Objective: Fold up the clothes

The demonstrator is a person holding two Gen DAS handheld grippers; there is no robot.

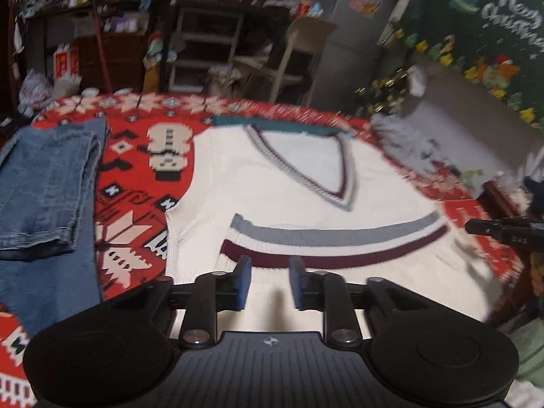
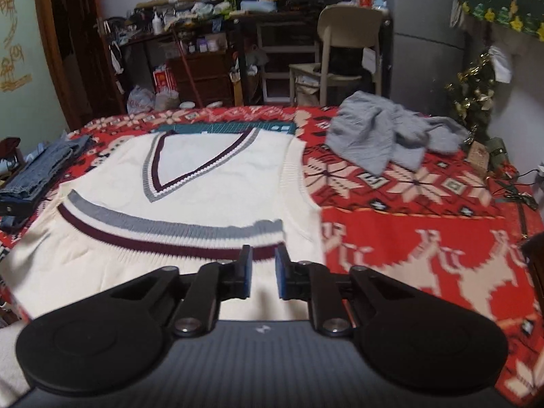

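Above vest [image 1: 272, 197], both hand-held grippers parted.

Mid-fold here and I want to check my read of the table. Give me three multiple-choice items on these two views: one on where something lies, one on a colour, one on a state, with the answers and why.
1. Where do the folded jeans lie relative to the cream vest?
A. On the vest's left
B. On top of it
C. On the vest's right

2. What colours are the two stripes across the vest's hem?
A. Blue and green
B. Grey and maroon
C. Black and yellow

3. How does the grey garment lie?
A. Neatly folded
B. On a hanger
C. Crumpled, unfolded

Answers:
1. A: both views show the denim on the red patterned cloth left of the vest.
2. B: a grey band runs above a maroon one.
3. C: it sits in a loose heap at the right.
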